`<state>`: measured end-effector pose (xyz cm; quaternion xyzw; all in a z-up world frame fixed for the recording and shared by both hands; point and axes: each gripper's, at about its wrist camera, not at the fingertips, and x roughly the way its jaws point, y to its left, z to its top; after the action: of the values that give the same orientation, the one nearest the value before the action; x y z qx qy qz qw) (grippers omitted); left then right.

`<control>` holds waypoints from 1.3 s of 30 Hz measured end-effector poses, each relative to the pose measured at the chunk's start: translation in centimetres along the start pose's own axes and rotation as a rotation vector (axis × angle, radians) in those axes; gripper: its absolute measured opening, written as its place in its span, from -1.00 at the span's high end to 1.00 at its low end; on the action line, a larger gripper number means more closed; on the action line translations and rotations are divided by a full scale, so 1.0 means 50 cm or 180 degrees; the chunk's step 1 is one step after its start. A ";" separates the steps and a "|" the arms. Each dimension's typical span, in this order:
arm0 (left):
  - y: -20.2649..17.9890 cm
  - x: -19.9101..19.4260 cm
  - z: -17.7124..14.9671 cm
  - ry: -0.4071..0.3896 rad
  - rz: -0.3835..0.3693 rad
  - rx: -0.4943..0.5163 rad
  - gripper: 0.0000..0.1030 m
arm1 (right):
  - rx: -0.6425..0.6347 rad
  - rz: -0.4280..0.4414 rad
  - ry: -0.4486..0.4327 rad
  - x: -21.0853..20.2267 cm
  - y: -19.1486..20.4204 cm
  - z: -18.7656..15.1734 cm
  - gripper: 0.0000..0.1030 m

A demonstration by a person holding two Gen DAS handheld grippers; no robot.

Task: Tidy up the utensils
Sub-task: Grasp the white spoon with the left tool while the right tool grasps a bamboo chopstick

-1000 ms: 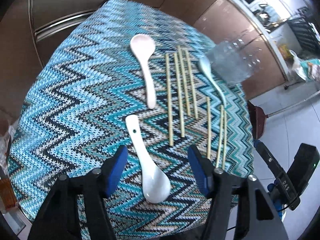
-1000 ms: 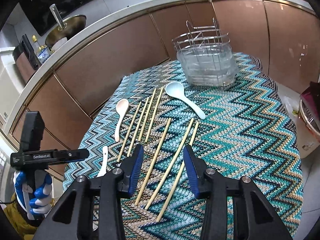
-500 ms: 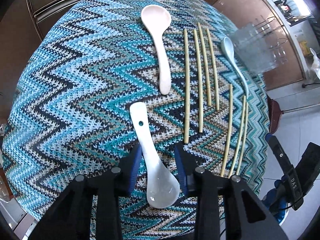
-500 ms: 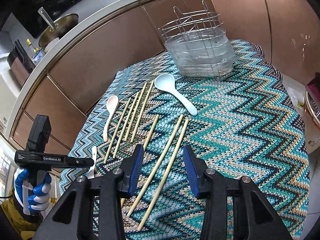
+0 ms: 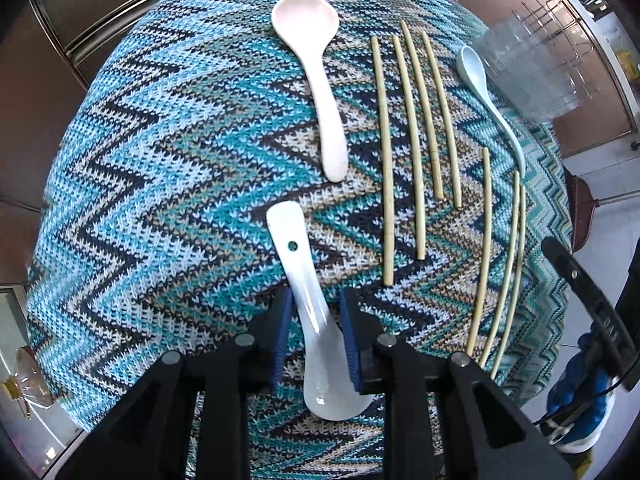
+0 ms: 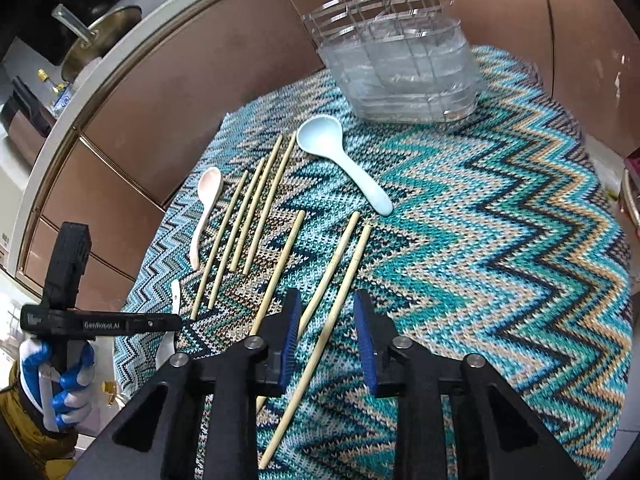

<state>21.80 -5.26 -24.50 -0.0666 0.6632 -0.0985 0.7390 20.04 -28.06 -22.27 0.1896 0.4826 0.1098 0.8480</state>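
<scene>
We had the left gripper [image 5: 314,328] low over the near edge of the desk [image 5: 160,160], its fingers [image 5: 280,324] narrowed around the neck of the white spoon [image 5: 308,308]. The blue pads sat just beside the handle on both sides, but we could not tell whether they were touching it. That spoon lay flat on the zigzag cloth, bowl toward us. Beyond it lay the pink spoon [image 5: 320,80], then four chopsticks [image 5: 416,136] side by side, and the pale blue spoon [image 6: 340,160] near the clear utensil rack [image 6: 400,68]. Our right gripper [image 6: 330,340] hung with its fingers [image 6: 290,340] spread, straddling two loose chopsticks [image 6: 340,272] that ran between them without contact.
</scene>
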 end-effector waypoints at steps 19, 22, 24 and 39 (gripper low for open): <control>0.035 -0.016 -0.024 -0.0160 -0.0210 -0.0082 0.73 | -0.0079 -0.0461 0.0432 0.077 0.012 0.036 0.85; 0.044 -0.029 -0.038 -0.0249 -0.0305 -0.0075 0.73 | -0.0131 -0.0445 0.0346 0.050 0.023 0.022 0.88; 0.047 -0.045 -0.050 -0.0357 -0.0393 -0.0048 0.73 | -0.0167 -0.0448 0.0253 0.028 0.035 0.014 0.88; 0.087 -0.189 -0.120 -0.1184 -0.0670 0.0040 0.74 | -0.0488 -0.0445 -0.0323 -0.087 0.123 -0.044 0.90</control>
<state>15.15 1.39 -17.03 -0.1479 0.5042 -0.1653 0.8346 15.88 -23.66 -17.29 0.0954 0.4413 0.0773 0.8889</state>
